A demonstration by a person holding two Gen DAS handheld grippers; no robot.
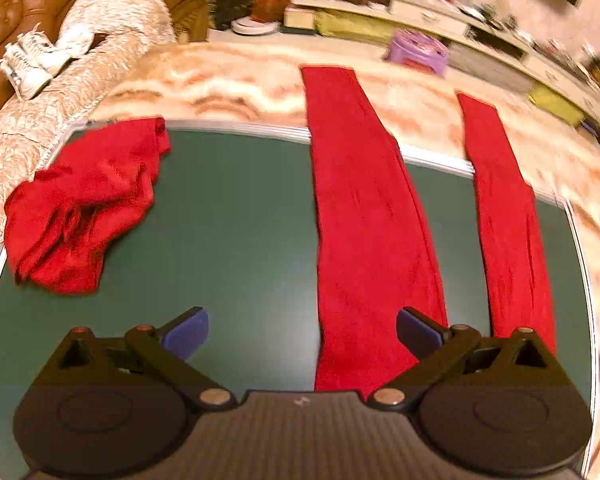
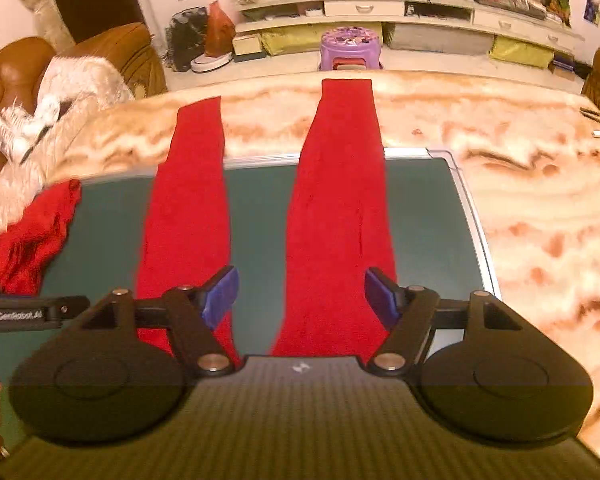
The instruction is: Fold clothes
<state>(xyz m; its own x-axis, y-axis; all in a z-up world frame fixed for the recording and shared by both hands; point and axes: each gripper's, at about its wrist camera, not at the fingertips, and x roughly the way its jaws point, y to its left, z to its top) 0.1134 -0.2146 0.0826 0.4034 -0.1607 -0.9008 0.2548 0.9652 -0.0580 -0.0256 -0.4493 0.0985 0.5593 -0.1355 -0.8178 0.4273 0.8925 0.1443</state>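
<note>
Reds on green, over marbled cream

We see bright red trousers (image 2: pixel 336 216) and a crumpled red garment (image 1: pixel 84 204) on a dark green mat (image 1: pixel 236 216) edged in silver; the table (image 2: pixel 540 208) is cream veined with rusty orange, and the stool (image 2: pixel 350 50) is purple.

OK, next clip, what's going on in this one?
A person is folding clothes with handheld tongs. Red trousers lie flat, their two legs stretched across the green mat and past its far edge onto the marble table. Both the left tongs and right tongs hang open above the near end, gripping nothing. A crumpled red garment waits at the mat's left corner.
</note>
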